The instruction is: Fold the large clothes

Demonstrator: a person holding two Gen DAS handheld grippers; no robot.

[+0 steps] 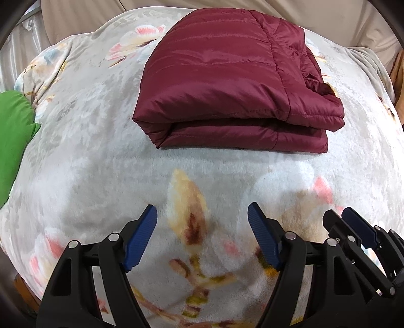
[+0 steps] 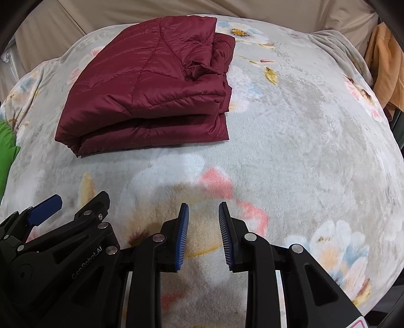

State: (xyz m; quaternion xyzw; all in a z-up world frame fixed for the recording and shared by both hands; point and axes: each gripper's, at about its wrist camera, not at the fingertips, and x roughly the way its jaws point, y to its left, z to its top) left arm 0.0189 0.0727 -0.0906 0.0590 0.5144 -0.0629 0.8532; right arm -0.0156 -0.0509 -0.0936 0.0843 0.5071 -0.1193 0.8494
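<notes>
In your left wrist view you have one maroon quilted jacket, folded into a thick rectangle in the upper centre of the frame, lying flat on one floral fleece blanket. Its long axis runs left to right across the picture, the doubled fold edge faces you, and the bunched loose layers sit at its right end. Your left gripper fills the bottom of the frame with its two blue pads wide apart over the blanket and nothing between them; it is well short of the jacket. Your right gripper shows at the lower right edge, just beside the left one. One green cloth lies at the left edge, and beige fabric covers the background. In your right wrist view the same jacket sits in the upper left, its long axis tilted slightly, fold edge again toward you. Your right gripper holds its two pads only narrowly apart, gripping nothing, above the blanket. The left gripper is at the lower left. One orange cloth hangs at the right edge.
</notes>
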